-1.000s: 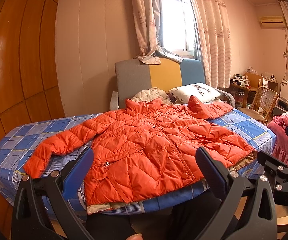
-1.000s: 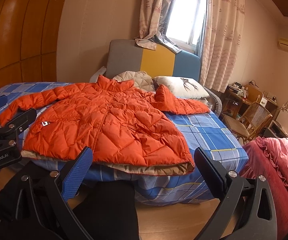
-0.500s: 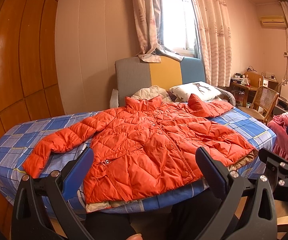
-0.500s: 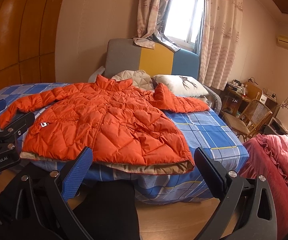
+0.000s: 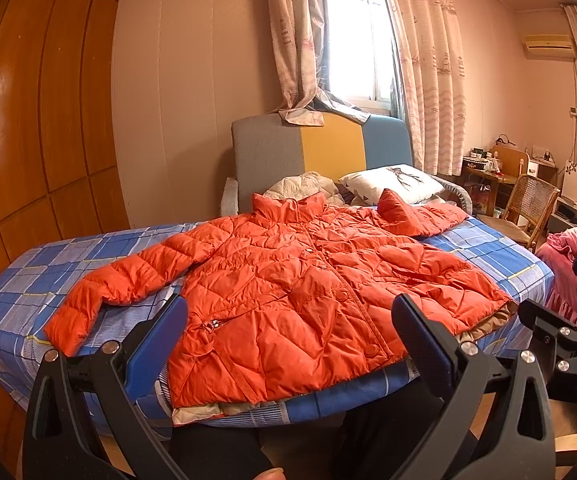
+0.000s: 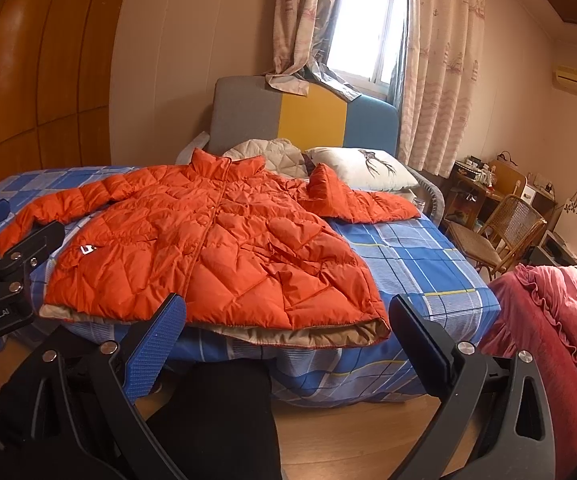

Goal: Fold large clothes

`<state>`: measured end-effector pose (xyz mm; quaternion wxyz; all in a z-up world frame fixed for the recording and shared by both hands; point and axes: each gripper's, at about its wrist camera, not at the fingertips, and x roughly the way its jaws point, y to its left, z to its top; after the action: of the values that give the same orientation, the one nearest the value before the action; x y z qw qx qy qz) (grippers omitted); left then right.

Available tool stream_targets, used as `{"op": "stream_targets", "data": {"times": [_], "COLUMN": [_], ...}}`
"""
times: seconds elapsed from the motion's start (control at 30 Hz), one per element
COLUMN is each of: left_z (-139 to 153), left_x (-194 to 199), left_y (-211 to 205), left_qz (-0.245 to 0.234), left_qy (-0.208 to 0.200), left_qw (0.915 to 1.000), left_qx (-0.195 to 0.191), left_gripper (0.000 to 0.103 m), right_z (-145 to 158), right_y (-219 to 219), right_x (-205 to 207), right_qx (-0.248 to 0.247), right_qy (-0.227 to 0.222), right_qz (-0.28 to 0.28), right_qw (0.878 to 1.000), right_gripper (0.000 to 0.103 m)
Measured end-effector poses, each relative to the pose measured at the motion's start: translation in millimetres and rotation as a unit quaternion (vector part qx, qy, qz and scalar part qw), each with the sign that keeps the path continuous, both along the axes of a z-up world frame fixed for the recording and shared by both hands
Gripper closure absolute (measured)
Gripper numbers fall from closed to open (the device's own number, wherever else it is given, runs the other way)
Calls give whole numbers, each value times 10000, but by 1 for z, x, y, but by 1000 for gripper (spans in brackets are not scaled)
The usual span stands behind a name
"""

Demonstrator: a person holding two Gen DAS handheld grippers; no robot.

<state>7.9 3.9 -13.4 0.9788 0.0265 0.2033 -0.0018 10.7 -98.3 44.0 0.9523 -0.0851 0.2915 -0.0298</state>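
Note:
An orange quilted puffer jacket (image 5: 300, 296) lies spread front-up on the blue checked bed (image 5: 48, 264), collar toward the headboard. Its left sleeve stretches out to the left; its right sleeve is folded near the pillow. The tan lining shows at the hem. It also shows in the right wrist view (image 6: 208, 248). My left gripper (image 5: 288, 340) is open and empty, held in front of the hem near the bed's near edge. My right gripper (image 6: 286, 336) is open and empty, in front of the hem's right part. The left gripper's body shows at the left of the right wrist view (image 6: 4, 276).
A white pillow (image 6: 362, 168) and a beige quilted garment (image 6: 268, 156) lie by the grey, yellow and blue headboard (image 6: 300, 116). A pink bedspread (image 6: 568, 320) is at the right. A wicker chair (image 6: 500, 232) and a cluttered desk (image 6: 476, 184) stand beyond. Wooden floor lies below.
Both views have shifted slightly; the jacket sits a little higher in the left wrist view. Both grippers stay open and the jacket has not moved on the bed.

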Motion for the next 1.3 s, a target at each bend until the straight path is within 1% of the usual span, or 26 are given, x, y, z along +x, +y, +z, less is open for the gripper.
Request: {"op": "stream_targets", "data": {"times": [0.37, 0.6, 0.73, 0.87, 1.07, 1.23, 1.3], "left_z": [-4, -8, -12, -17, -26, -33, -36], "left_x": [11, 20, 27, 37, 57, 75, 82], "left_y": [10, 16, 16, 18, 22, 25, 27], "left_qz": [141, 216, 206, 225, 269, 271, 215], "left_qy": [190, 314, 385, 493, 702, 896, 980], "left_qw": [9996, 9990, 9989, 9983, 9968, 9949, 9938], "left_qx": [-142, -214, -190, -209, -275, -366, -471], "left_gripper": [2, 2, 2, 2, 2, 2, 2], "right_z": [-7, -9, -13, -18, -23, -26, -28], "right_y": [-12, -11, -11, -14, -25, -38, -39], "right_x": [6, 8, 15, 27, 50, 69, 78], "right_qx": [244, 269, 296, 395, 519, 593, 596], "right_qy": [65, -40, 49, 190, 310, 414, 474], "right_qz": [-117, -68, -65, -146, -461, -706, -731], "right_qw": [9996, 9996, 9995, 9989, 9971, 9949, 9944], "right_gripper": [3, 3, 3, 3, 3, 3, 3]}}
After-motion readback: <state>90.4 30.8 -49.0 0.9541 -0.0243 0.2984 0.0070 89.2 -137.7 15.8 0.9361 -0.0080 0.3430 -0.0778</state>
